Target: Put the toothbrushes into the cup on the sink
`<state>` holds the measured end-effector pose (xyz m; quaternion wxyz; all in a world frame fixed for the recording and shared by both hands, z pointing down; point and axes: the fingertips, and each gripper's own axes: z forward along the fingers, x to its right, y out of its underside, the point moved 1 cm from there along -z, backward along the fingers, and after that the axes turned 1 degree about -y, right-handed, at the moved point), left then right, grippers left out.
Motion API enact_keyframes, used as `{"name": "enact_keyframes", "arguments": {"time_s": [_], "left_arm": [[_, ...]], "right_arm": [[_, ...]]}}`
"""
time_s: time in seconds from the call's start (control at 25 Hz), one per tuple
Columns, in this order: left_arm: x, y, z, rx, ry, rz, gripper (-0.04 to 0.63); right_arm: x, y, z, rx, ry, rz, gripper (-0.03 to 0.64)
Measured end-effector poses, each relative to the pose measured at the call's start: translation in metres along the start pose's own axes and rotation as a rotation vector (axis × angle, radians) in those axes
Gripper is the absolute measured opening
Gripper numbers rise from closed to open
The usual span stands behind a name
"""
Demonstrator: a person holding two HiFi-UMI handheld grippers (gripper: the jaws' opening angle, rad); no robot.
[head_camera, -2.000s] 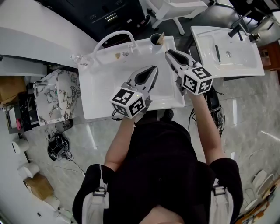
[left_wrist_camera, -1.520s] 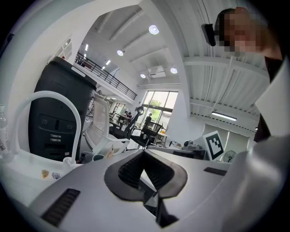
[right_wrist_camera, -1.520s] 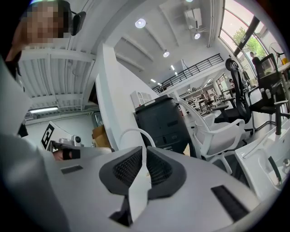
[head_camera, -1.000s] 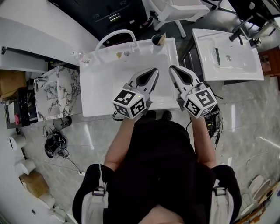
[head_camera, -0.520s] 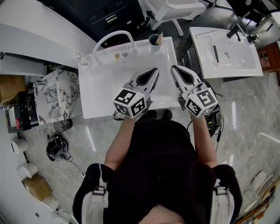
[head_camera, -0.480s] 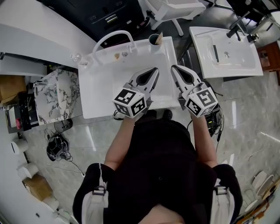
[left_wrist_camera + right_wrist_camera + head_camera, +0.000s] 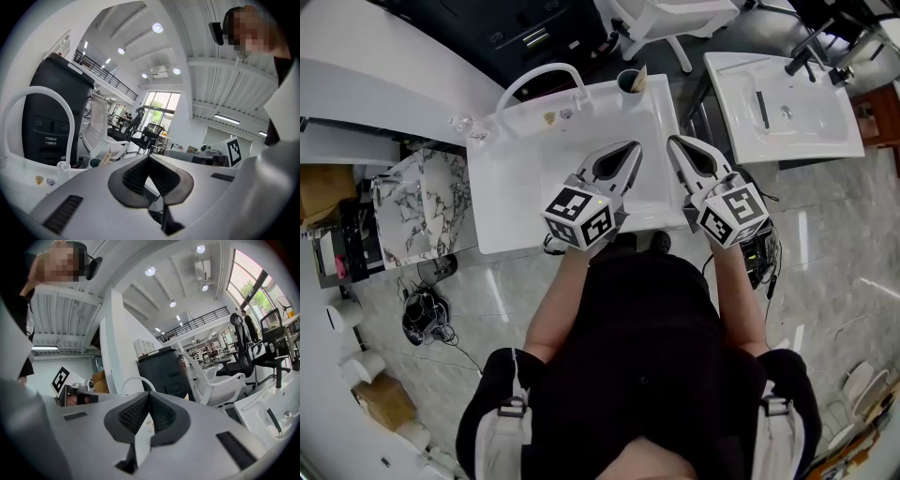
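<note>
A dark cup (image 7: 628, 82) stands on the back right corner of the white sink (image 7: 525, 178), with a pale toothbrush handle (image 7: 641, 75) leaning out of it. My left gripper (image 7: 632, 148) hovers over the sink's front right part, shut and holding nothing. Beside it, my right gripper (image 7: 673, 142) hangs over the sink's right edge, also shut and empty. In the left gripper view the shut left gripper (image 7: 149, 157) points toward the cup (image 7: 95, 162) and its toothbrush (image 7: 107, 156). The right gripper (image 7: 149, 395) shows ribbed pads pressed together.
A white arched faucet (image 7: 546, 77) rises at the sink's back edge. A second white sink (image 7: 787, 112) with a dark stick (image 7: 762, 109) on it stands to the right. A white office chair (image 7: 675, 19) sits behind. A marble-patterned piece (image 7: 422, 202) lies at the left.
My right gripper has drawn back from beside the cup toward the sink's front right edge. The left gripper has stayed in place.
</note>
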<state>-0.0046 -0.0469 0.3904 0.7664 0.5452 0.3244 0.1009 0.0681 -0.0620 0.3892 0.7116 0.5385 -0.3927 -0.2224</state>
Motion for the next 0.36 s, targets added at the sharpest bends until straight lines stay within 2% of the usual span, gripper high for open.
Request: {"name": "enact_keyframes", "arguments": {"time_s": [0.36], "left_arm": [[-0.0022, -0.0033, 0.0024, 0.001, 0.002, -0.001, 0.008]], "right_arm": [[0.0006, -0.0023, 0.0032, -0.003, 0.0, -0.001, 0.031]]}}
